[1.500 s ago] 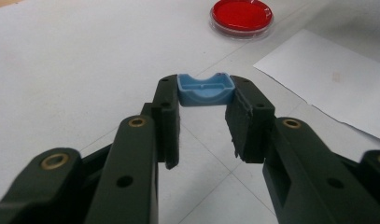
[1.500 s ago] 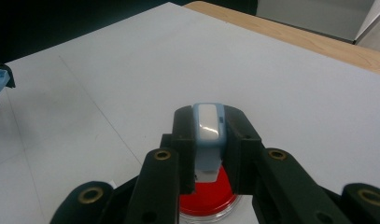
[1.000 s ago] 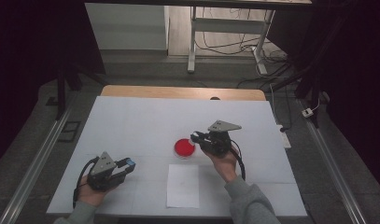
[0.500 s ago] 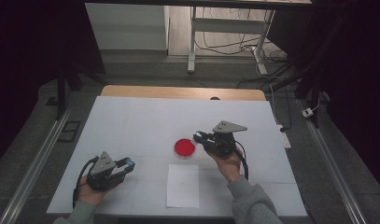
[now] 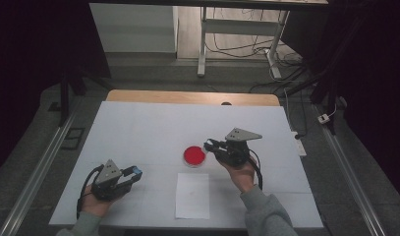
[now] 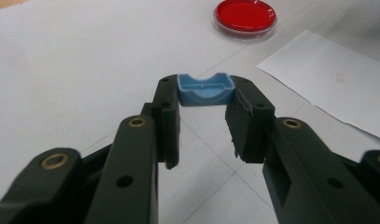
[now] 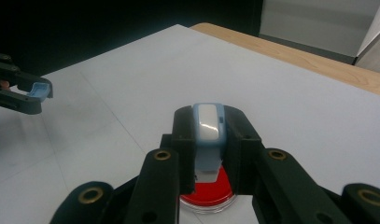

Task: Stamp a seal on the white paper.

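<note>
A: The right gripper (image 7: 209,133) hangs just above the red dish (image 5: 194,156), its fingers (image 7: 185,135) clamped on a pale blue and white clip (image 7: 208,126).

B: And the left gripper (image 6: 205,100), well to the left of that dish, has its fingers (image 6: 165,107) pinching a small blue cap (image 6: 205,90) just above the worktop (image 5: 138,132).

A: Looks like the step where each hand carries its piece. The white sheet (image 5: 192,195) lies just in front of the dish.

B: Next move, probably: bring the cap over towards the dish, line it up with the clip, and keep both grips firm.

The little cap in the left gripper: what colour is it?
The cap is light blue, clearest in the left gripper view.
</note>
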`<state>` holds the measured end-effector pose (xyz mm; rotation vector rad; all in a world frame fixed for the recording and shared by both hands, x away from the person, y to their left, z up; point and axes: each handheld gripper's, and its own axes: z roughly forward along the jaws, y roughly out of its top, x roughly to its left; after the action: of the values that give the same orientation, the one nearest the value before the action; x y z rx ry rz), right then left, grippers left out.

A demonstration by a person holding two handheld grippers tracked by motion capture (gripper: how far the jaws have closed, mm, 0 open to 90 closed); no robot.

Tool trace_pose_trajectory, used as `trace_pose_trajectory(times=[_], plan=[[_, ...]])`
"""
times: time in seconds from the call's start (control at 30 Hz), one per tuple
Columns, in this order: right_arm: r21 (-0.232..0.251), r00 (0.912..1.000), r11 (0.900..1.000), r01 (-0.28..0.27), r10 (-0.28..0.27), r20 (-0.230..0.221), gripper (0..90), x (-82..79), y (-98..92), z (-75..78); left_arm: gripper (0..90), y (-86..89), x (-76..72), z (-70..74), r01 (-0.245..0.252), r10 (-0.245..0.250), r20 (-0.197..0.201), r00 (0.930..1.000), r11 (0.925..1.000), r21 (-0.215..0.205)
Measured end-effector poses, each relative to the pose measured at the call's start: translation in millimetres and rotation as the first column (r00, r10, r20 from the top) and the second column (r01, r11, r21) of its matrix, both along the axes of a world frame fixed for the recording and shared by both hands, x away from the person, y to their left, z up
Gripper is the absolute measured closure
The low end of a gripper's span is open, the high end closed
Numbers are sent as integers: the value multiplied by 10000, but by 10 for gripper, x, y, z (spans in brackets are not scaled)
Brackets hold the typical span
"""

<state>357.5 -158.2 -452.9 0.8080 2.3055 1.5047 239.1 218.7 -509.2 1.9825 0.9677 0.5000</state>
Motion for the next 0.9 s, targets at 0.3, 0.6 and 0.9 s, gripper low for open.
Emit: trace_pose_trajectory(times=[0.3, 0.6, 0.9], plan=[[11, 10000, 10000, -62, 62, -6, 753, -19, -3, -2, 655, 3, 0, 1, -7, 7, 8, 10000, 10000, -6], [-28, 9998, 9999, -161, 160, -97, 753, -85, -24, -10, 655, 6, 1, 0, -11, 11, 5, 10000, 10000, -9], [-24, 9995, 9996, -285, 284, -157, 753, -166, -58, -14, 654, 9, 9, -1, -5, 5, -4, 10000, 10000, -4]])
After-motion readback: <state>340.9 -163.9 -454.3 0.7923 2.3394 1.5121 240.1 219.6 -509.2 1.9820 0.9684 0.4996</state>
